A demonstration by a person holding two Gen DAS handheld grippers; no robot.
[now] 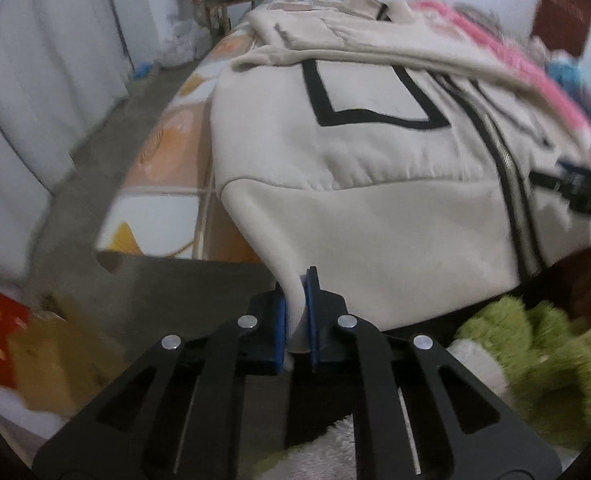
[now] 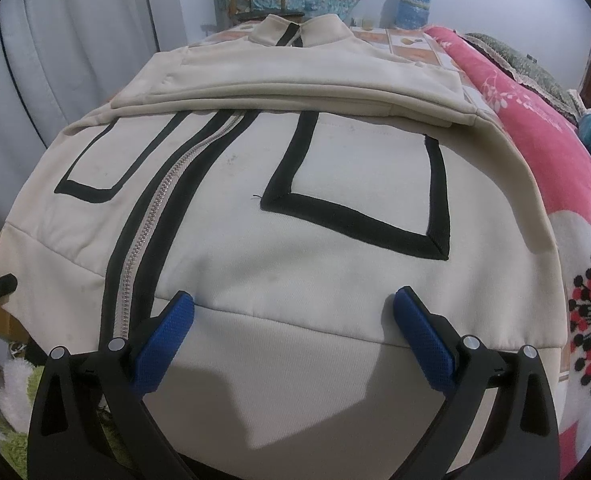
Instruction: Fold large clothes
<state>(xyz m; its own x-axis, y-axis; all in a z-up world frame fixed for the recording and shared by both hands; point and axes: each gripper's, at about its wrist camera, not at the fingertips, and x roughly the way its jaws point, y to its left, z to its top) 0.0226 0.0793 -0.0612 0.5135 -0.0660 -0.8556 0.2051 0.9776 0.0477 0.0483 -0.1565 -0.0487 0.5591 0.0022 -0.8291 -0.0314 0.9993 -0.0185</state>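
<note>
Left wrist view has the left gripper [image 1: 298, 312] pinched tight on the bottom corner of the cream jacket [image 1: 375, 184], the ribbed hem bunched up between the blue pads [image 1: 281, 320] and pulled off the edge of the bed [image 1: 163, 208], whose patterned sheet shows orange and white squares. The jacket lies front-up across the bed, zipped, with the zipper [image 1: 507, 168] running away toward the collar and black-trimmed pockets on either side; its sleeves are folded across the chest. Off to the right in that view, the tip of the right gripper [image 1: 575, 188] pokes in over the far half of the hem. In the right wrist view, the right gripper [image 2: 293, 300] hangs with its jaws spread wide, the blue pads [image 2: 163, 336] above the hem band, nothing clamped between them; I can't tell whether the tips touch the cloth. A pink flowered blanket [image 2: 535, 128] lies just beside the jacket on the right, and a green fuzzy rug [image 1: 535, 348] sits on the floor below the bed's edge.
</note>
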